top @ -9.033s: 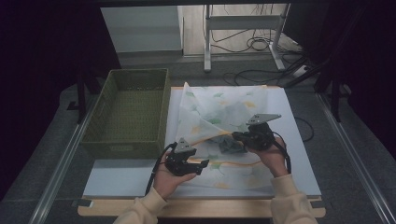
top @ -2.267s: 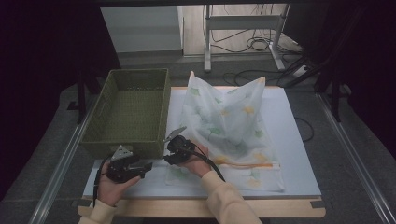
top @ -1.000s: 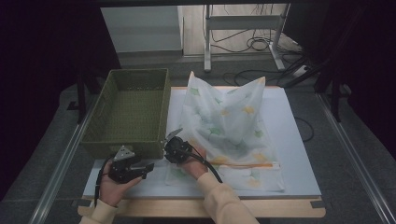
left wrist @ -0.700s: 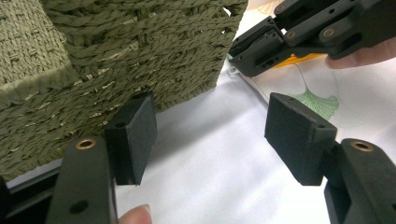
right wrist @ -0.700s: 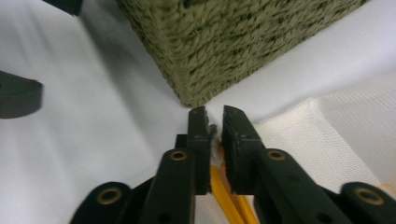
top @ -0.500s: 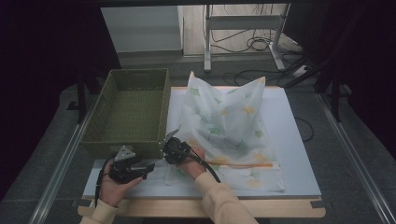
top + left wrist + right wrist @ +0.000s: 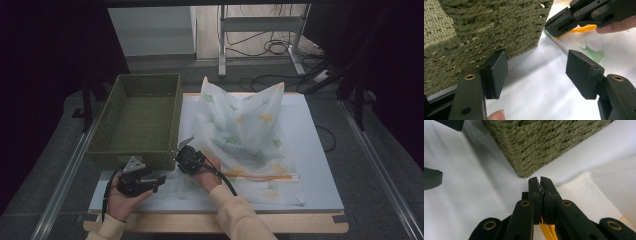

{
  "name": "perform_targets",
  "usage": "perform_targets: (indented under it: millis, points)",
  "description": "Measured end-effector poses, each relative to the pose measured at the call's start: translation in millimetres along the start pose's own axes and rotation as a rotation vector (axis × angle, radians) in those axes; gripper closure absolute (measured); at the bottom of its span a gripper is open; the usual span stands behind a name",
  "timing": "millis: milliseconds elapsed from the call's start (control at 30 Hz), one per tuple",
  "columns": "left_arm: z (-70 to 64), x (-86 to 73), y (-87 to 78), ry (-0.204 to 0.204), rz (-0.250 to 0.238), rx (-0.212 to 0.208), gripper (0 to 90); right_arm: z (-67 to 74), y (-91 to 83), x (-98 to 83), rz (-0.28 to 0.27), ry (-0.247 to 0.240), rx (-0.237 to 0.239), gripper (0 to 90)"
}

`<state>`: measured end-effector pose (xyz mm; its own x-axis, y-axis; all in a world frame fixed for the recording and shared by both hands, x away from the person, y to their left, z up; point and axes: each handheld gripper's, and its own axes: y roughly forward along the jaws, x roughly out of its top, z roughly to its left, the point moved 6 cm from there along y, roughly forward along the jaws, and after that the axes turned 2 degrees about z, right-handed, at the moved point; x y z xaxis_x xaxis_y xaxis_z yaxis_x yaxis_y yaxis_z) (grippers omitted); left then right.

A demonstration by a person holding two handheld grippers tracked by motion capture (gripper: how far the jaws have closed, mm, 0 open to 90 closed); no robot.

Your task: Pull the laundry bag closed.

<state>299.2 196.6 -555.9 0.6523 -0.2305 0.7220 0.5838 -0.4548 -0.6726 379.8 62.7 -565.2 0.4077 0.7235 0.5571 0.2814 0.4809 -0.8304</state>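
— Where's the bag (image 7: 245, 135)?
— On the white worktop (image 7: 320, 165), beside the green basket (image 7: 137, 120). Right tool (image 7: 540, 181) has just closed, pinching its near corner by the basket.
— The left tool (image 7: 536, 72)?
— Wide open, holding nothing, facing the basket's wall.

A recording lab, set up for staged handling work

The white worktop (image 7: 320, 150) sits on a wooden board with metal rails (image 7: 65, 185) running along both sides, ringed by dark curtains (image 7: 45, 75) that shut out the rest of the room. Beyond it stands a bare metal stand (image 7: 260, 35) on a plain floor, with loose black cables (image 7: 272, 47) coiled about its feet and a power strip (image 7: 327, 76) lying nearby. Grey carpet (image 7: 370, 130) flanks the rig. Only props lie out: a green woven basket (image 7: 137, 117) and a printed cloth bag (image 7: 245, 135).
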Motion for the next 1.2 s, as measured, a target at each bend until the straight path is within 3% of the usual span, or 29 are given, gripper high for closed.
perform_targets:
  millis: [300, 667, 900, 1033, 1200]
  points:
    - [-0.7, 0.0, 0.6, -0.002, 0.0, -0.004, 33.0, -4.1, -6.5, -0.6, -0.022, 0.023, 0.006, 88.4]
    - [-1.5, -0.4, 1.6, 0.001, 0.003, -0.005, 32.9, -6.6, -0.6, -9.6, 0.012, 0.031, 0.001, 88.5]
    - [-6.1, 2.1, 2.0, -0.003, -0.016, -0.014, 33.4, -8.4, -7.1, -12.2, -0.027, 0.023, 0.011, 89.1]
    - [-12.5, 8.5, 3.5, -0.01, -0.029, -0.037, 33.5, -10.2, -12.9, -13.4, -0.058, 0.011, 0.012, 89.0]
    - [-23.3, 15.6, 14.3, -0.043, -0.015, -0.106, 34.6, -9.0, -20.2, -12.6, -0.088, 0.003, 0.016, 89.1]
